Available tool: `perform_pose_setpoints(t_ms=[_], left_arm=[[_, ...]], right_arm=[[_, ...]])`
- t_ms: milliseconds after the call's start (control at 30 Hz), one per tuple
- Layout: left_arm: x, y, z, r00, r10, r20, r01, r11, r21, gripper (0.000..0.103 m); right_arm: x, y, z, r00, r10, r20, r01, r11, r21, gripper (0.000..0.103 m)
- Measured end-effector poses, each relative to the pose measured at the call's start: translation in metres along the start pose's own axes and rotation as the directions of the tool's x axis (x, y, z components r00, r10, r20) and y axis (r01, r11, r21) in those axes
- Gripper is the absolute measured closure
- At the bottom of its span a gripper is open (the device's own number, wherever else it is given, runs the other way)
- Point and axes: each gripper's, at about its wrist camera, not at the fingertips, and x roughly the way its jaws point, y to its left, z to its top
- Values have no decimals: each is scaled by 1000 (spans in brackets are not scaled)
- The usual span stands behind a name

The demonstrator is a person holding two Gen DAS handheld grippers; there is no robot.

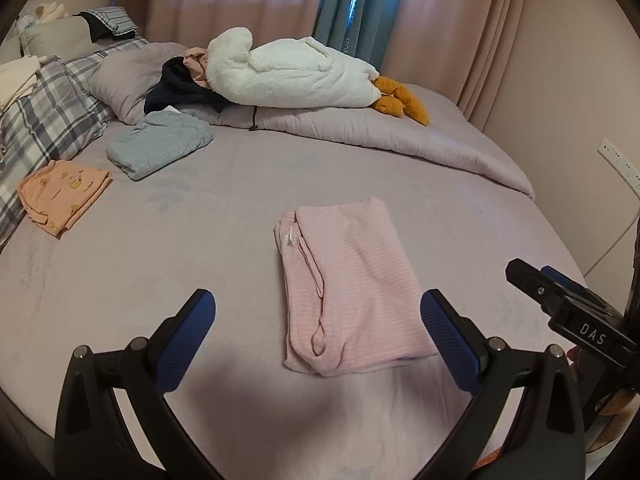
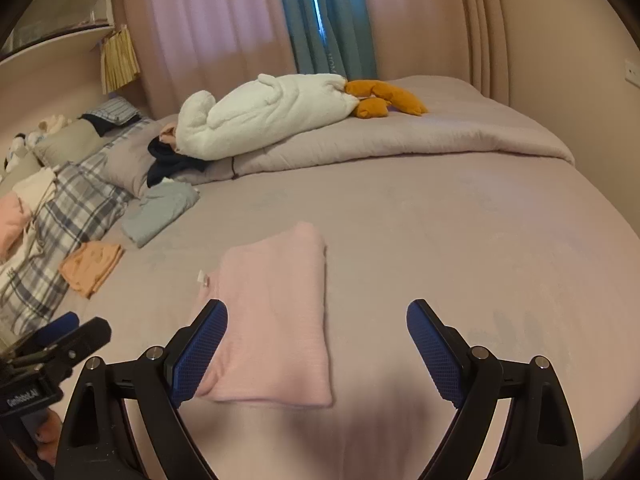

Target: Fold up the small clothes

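Note:
A pink striped garment [image 1: 352, 280] lies folded into a neat rectangle on the mauve bed sheet [image 1: 200, 240]; the right wrist view shows the same pink garment [image 2: 276, 312]. My left gripper [image 1: 318, 312] hovers above its near end, open, with nothing between the blue pads. My right gripper [image 2: 317, 320] is open too, above the garment's right edge, and its tip shows as the right gripper [image 1: 536, 284] at the side of the left view. The left gripper [image 2: 72, 332] appears low at the left. A folded orange garment [image 1: 64, 194] and a folded grey-blue garment [image 1: 160, 144] lie near the pillows.
A white goose plush [image 1: 288, 72] with orange feet rests on a folded mauve duvet [image 1: 400, 132] at the far side. Dark and peach clothes [image 1: 184, 80] are heaped beside it. Plaid pillows [image 1: 44, 120] line the left. Curtains [image 1: 360, 8] and a wall [image 1: 580, 100] stand behind.

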Motion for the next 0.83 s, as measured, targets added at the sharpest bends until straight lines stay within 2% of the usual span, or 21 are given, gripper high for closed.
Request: perform_pose_setpoints(t_ms=[233, 433, 833], left_arm=[[-6, 3, -5, 1000, -20, 0, 20, 1000, -18, 0], [-11, 4, -7, 999, 20, 24, -20, 999, -26, 0], [-19, 6, -10, 1000, 3, 25, -2, 999, -37, 0]], right_arm=[[-1, 5, -8, 1000, -25, -15, 25, 999, -23, 12], [-3, 8, -11, 1000, -25, -15, 25, 999, -26, 12], [-6, 15, -14, 999, -51, -8, 50, 996, -71, 12]])
